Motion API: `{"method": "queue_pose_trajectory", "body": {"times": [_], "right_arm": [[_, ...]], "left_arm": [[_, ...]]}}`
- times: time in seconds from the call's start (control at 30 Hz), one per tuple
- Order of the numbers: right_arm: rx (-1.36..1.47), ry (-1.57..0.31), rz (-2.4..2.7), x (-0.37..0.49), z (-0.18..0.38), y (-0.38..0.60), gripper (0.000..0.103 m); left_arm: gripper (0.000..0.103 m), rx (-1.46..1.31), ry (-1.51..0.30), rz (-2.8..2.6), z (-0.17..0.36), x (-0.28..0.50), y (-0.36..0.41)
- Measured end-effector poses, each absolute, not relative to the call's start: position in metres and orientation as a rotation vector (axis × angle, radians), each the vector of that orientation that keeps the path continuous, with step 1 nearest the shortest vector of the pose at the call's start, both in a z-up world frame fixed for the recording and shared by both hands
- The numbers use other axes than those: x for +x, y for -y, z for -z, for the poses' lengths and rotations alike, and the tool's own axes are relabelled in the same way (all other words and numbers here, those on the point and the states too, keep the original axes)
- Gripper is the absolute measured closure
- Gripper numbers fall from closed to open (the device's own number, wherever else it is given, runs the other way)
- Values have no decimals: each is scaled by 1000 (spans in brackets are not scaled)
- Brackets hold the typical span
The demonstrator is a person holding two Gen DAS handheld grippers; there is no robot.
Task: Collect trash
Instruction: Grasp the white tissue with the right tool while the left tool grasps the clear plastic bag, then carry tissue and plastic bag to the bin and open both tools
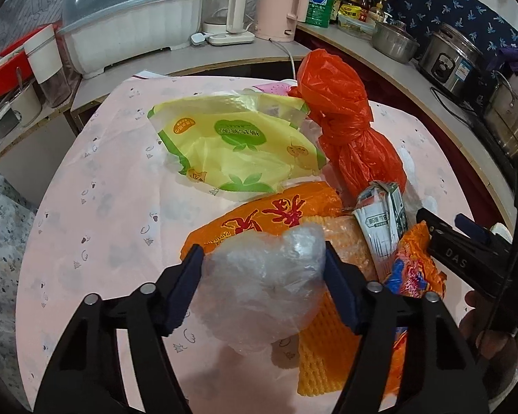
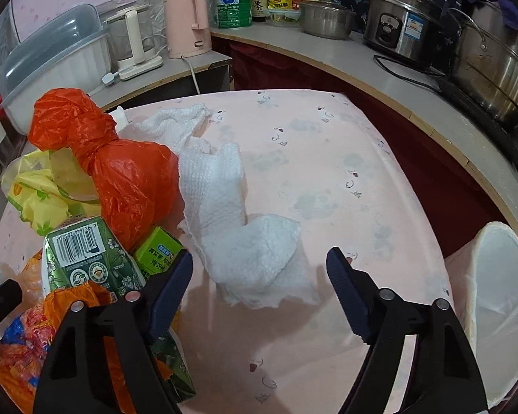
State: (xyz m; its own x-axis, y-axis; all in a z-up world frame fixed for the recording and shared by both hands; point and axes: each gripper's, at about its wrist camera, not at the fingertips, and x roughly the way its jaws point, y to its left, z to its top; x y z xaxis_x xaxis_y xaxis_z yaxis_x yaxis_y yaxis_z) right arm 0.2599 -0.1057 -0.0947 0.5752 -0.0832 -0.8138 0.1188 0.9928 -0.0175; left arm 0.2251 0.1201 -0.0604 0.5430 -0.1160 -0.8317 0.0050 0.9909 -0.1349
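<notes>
My left gripper (image 1: 264,257) is shut on a crumpled clear plastic bag (image 1: 259,286), held over the pink table (image 1: 96,207). Beyond it lie an orange snack bag (image 1: 259,217), a yellow-green bag (image 1: 231,145), a knotted red plastic bag (image 1: 342,120), a crushed drink carton (image 1: 383,220) and orange foam netting (image 1: 321,355). My right gripper (image 2: 259,258) is open and empty, its jaws either side of crumpled white paper towels (image 2: 245,241). A green carton (image 2: 83,262) and the red bag (image 2: 121,169) sit to its left. A white trash bin (image 2: 500,303) stands at the right table edge.
Counters ring the table: a dish rack (image 1: 131,24), kettles (image 1: 279,3), a green tin (image 2: 233,3), pots (image 2: 324,17), a rice cooker (image 2: 400,31) and a large steel pot (image 2: 493,69). My right gripper's body (image 1: 473,258) shows in the left view.
</notes>
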Motion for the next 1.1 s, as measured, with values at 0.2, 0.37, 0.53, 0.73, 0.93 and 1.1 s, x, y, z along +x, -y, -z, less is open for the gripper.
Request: {"method": "queue_pose_trajectory", "body": {"times": [0.2, 0.37, 0.53, 0.73, 0.93, 1.1], "right_arm": [[108, -985, 63, 260, 105, 105, 74], [114, -969, 61, 251, 98, 107, 92], [136, -915, 78, 230, 76, 117, 93], [157, -848, 107, 202, 46, 132, 93], [173, -794, 132, 172, 19, 148, 93], [191, -754, 159, 145, 1, 162, 93]], "left_arm": [[55, -97, -980, 97, 59, 220, -119], [60, -105, -961, 102, 50, 214, -122], [63, -116, -930, 105, 35, 204, -124], [63, -122, -878, 120, 8, 185, -119], [63, -119, -819, 149, -20, 162, -106], [63, -108, -775, 183, -42, 145, -91]]}}
